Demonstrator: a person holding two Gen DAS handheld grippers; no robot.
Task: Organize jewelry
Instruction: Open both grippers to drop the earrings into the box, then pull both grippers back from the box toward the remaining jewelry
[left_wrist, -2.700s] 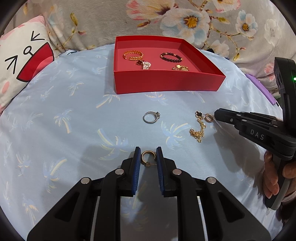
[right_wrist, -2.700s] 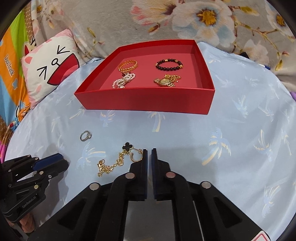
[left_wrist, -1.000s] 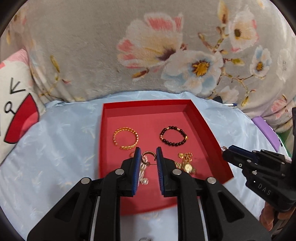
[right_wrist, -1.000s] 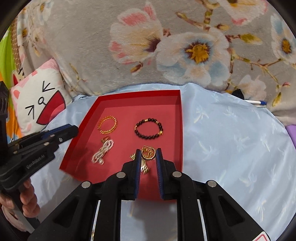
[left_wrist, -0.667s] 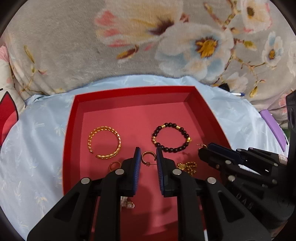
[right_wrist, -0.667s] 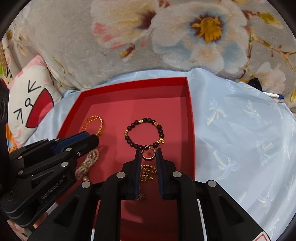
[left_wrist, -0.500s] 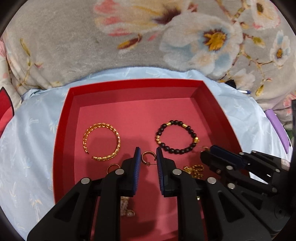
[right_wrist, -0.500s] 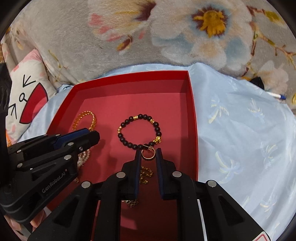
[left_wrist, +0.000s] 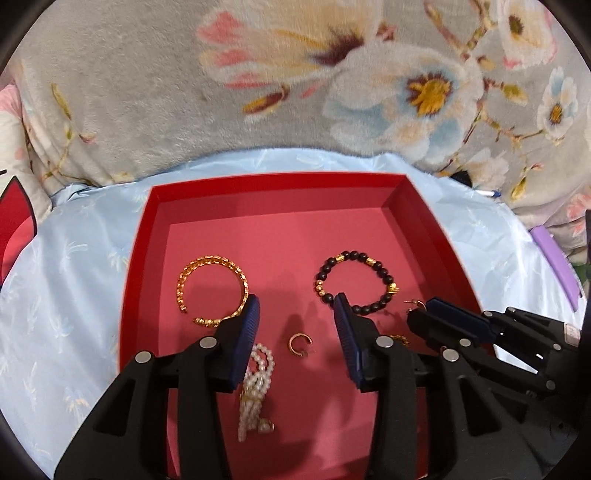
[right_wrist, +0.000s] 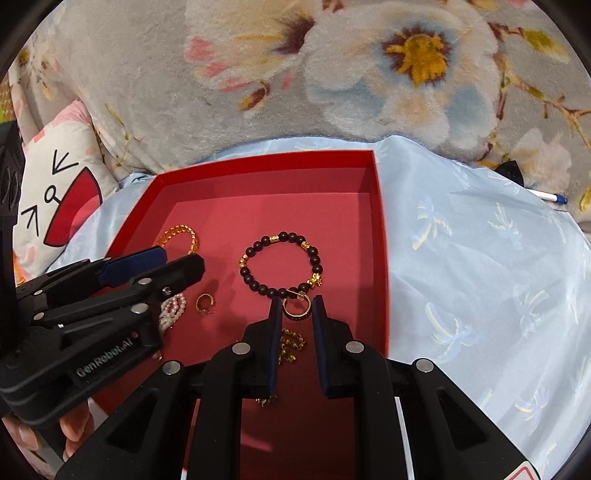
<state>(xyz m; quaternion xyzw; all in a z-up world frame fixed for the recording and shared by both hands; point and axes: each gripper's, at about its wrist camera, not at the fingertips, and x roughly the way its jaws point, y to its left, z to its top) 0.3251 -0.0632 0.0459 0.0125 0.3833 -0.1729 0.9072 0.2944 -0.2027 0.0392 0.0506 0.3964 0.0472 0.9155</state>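
- Half a second ago the left tongs (left_wrist: 297, 325) pinched a small gold hoop earring (left_wrist: 299, 344); now they are spread wide and the earring lies loose on the floor of the red tray (left_wrist: 280, 199), between the two blue pads.
- Right tongs (right_wrist: 297, 308) are nearly pressed together, pinching a second gold hoop earring (right_wrist: 296, 309) just above the tray floor, at the near edge of the dark bead bracelet (right_wrist: 282, 264).
- Inside the tray, a gold bangle (left_wrist: 212, 290) lies at the left and the dark bead bracelet (left_wrist: 356, 282) at the right, well apart.
- Strands of pearls (left_wrist: 255, 391) lie at the near left, partly under the left tongs' left finger.
- Below the right tongs a gold chain (right_wrist: 290, 347) lies on the tray floor.
- Under the tray lies a pale blue sheet (right_wrist: 480, 277) printed with palm trees; a grey flowered blanket (right_wrist: 295, 74) rises at the far side.
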